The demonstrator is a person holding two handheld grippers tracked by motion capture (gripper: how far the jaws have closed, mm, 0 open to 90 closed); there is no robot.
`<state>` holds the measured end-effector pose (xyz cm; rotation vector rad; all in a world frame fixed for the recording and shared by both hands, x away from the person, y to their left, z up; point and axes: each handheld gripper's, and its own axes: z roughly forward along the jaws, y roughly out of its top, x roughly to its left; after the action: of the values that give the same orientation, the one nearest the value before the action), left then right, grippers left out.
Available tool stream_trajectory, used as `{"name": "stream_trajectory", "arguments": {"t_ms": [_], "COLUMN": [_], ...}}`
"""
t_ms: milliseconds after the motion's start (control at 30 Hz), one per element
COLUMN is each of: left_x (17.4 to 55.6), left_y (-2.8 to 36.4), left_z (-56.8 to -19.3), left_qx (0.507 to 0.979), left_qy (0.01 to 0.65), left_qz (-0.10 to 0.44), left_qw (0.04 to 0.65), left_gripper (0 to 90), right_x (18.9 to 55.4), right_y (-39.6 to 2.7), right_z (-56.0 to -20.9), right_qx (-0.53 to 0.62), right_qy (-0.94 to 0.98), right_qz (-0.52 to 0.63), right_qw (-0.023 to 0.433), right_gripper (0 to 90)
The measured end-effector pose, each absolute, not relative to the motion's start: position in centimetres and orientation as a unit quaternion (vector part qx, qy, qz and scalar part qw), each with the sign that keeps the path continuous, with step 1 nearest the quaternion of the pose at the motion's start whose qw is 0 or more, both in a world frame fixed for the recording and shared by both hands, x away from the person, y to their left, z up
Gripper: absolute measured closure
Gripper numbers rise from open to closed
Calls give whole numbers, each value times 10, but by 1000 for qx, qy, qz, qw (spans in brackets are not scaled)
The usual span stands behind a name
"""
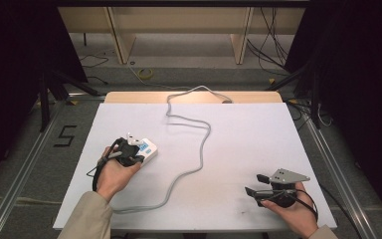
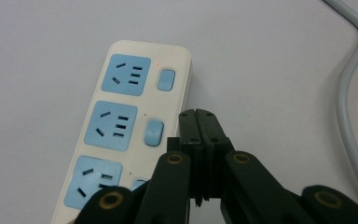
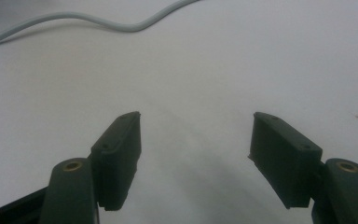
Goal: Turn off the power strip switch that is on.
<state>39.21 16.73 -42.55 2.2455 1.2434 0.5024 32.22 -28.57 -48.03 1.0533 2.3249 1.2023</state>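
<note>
A: Left gripper has its jaws pressed flat together with nothing between them, tips just beside the power strip's long edge, level with the middle switch

B: And the strip itself?

A: Flat on the desk, near its left edge, grey cord snaking off toward the far edge

B: So the closed tips work as a poker. I'd say slide them onto the switch and press straight down on its raised end; otherwise the strip may skate sideways

A: Right gripper sits jaws wide apart and empty over the near right corner. It could steady the strip if it slides
</note>
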Motion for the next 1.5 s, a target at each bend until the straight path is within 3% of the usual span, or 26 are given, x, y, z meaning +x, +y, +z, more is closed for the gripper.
{"name": "stream_trajectory", "arguments": {"t_ms": [800, 1500], "left_x": [408, 426], "left_y": [165, 164], "left_z": [-424, -421], "left_qx": [842, 837], "left_qy": [437, 458], "left_qz": [203, 191], "left_qw": [243, 231], "left_gripper": [896, 896], "right_x": [322, 323], "right_y": [-286, -286], "right_z": [-480, -481], "right_qx": [368, 368], "right_qy": [814, 814], "right_qz": [420, 421], "right_qw": [160, 160], "right_gripper": [345, 344]}}
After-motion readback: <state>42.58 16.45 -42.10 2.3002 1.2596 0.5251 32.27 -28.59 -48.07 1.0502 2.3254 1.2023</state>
